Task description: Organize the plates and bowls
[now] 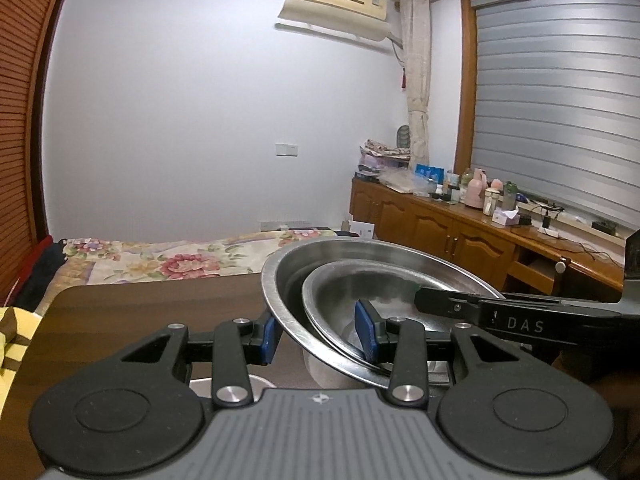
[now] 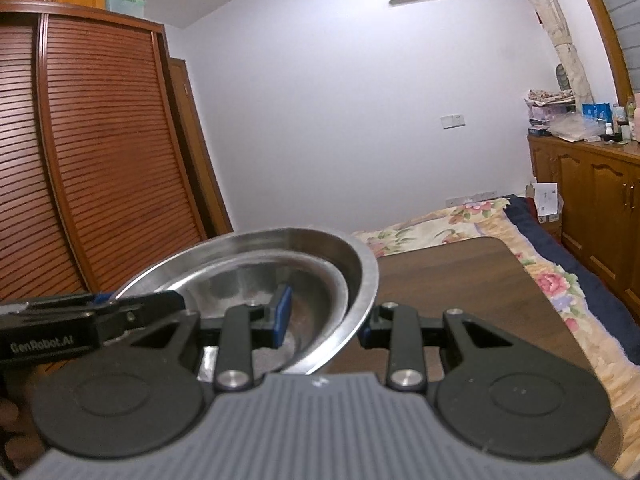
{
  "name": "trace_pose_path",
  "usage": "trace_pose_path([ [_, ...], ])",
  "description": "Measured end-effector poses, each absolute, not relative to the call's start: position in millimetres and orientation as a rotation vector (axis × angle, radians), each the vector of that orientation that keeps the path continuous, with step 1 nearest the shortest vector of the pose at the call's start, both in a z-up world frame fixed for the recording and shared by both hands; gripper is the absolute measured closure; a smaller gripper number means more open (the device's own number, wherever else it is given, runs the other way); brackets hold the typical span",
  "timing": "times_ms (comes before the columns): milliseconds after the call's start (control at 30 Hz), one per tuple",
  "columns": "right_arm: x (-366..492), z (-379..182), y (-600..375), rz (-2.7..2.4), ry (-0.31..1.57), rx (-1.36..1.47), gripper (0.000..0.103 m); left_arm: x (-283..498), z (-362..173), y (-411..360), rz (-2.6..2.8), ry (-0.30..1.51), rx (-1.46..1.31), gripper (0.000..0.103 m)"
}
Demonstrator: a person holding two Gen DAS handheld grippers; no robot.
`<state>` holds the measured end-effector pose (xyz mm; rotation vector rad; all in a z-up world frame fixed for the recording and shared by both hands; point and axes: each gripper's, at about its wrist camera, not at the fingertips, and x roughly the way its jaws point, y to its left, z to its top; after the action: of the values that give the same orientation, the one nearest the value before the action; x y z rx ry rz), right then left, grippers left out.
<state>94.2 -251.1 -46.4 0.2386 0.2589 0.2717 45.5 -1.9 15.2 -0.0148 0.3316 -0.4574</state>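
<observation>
Both grippers clamp the steel bowls' rims.
Left gripper (image 1: 320, 334) grips at nine o'clock, right gripper (image 2: 324, 322) at three; nested bowls (image 1: 320, 264) between pads.

Blurred hand (image 2: 12, 420) at frame edge; sideboard clutter (image 1: 472, 190) too small.

Dim, cool indoor light, fisheye bending at edges, dark corners, soft blur throughout

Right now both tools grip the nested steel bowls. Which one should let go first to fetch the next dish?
Probably left tool: the pot sits just beneath it. Right tool keeps pinching the bowls.
</observation>
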Motion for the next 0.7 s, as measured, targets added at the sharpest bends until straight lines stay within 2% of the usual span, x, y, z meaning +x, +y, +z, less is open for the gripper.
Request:
trace_pose_path([
  [700,109.2,-56.2,-190.2,0.408,0.335,0.177,0.068,38.6,-7.8,62.4,-0.332,0.347,-0.043,0.062],
])
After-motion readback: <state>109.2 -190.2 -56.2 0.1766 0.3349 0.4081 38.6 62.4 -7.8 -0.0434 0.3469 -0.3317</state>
